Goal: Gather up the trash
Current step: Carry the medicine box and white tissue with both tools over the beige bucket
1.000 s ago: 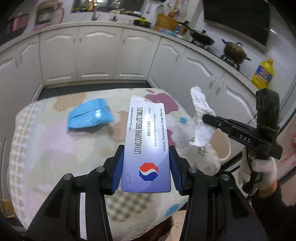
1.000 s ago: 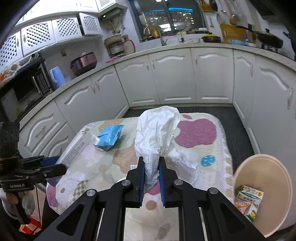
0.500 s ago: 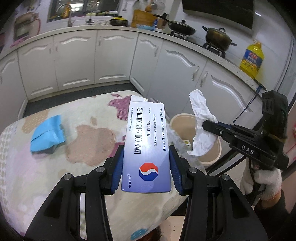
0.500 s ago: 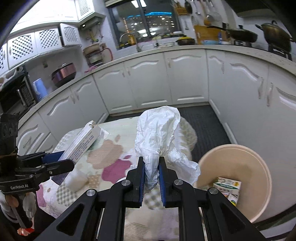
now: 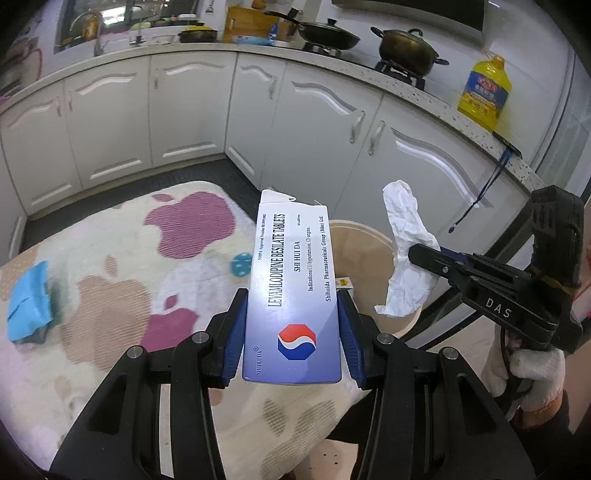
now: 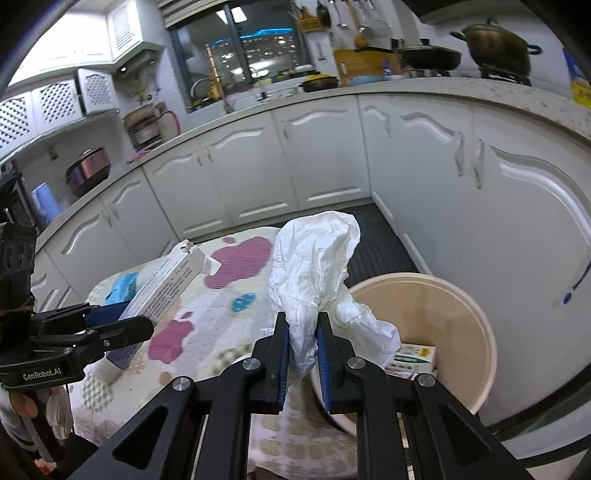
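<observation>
Blue wrapper (image 5: 29,301) lies on the patterned surface (image 5: 122,295), well left of the bin (image 6: 424,310). Left gripper (image 5: 291,325), jaws clamped on a tablet box (image 5: 293,288), hangs beside the bin; right gripper (image 6: 303,350) pinches crumpled tissue (image 6: 314,273) at its rim.

White cabinets (image 5: 192,107) line the far wall beneath a speckled counter (image 5: 417,92). On it: a lidded wok (image 5: 327,35), a dark pot (image 5: 404,46) on the hob, a yellow oil bottle (image 5: 484,92) at right. Black floor mat (image 5: 147,177) below.
</observation>
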